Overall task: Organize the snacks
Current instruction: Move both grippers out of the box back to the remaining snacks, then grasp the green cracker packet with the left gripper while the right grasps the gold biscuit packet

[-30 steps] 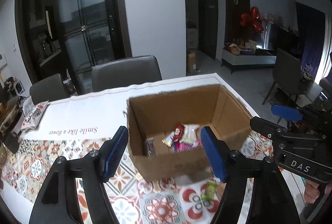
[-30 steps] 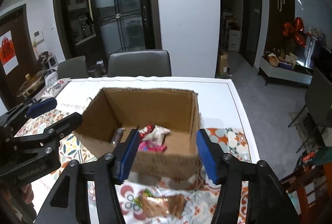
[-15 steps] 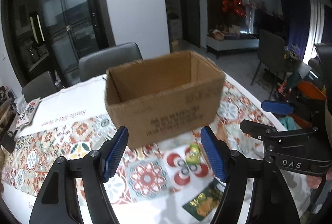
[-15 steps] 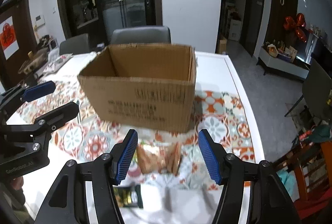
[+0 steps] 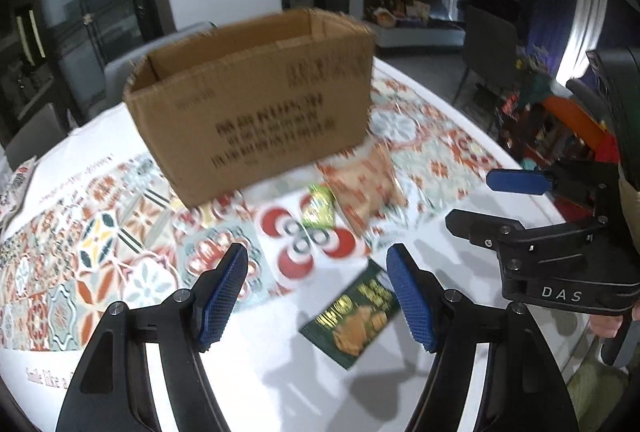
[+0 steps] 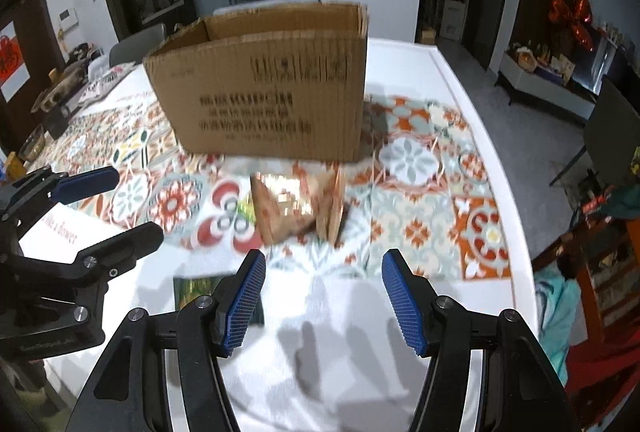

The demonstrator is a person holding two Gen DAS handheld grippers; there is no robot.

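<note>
An open brown cardboard box [image 5: 252,107] stands on the patterned tablecloth; it also shows in the right wrist view [image 6: 268,79]. In front of it lie an orange snack bag [image 5: 366,187] [image 6: 298,205], a small green packet [image 5: 318,207] [image 6: 246,209] and a dark green snack packet [image 5: 354,316] [image 6: 196,288]. My left gripper [image 5: 318,294] is open and empty, just above the dark green packet. My right gripper [image 6: 322,302] is open and empty, just short of the orange bag. Each gripper shows in the other's view [image 5: 516,203] [image 6: 92,207].
The table [image 6: 460,79] has a white edge at the right, with chairs [image 5: 140,67] behind it. A printed bag [image 5: 14,183] lies at the far left. Clutter stands on the floor at right [image 6: 600,207].
Both grippers have pulled back and down from above the box toward the table's near side. The box interior is out of sight now, and the loose packets show in front.
</note>
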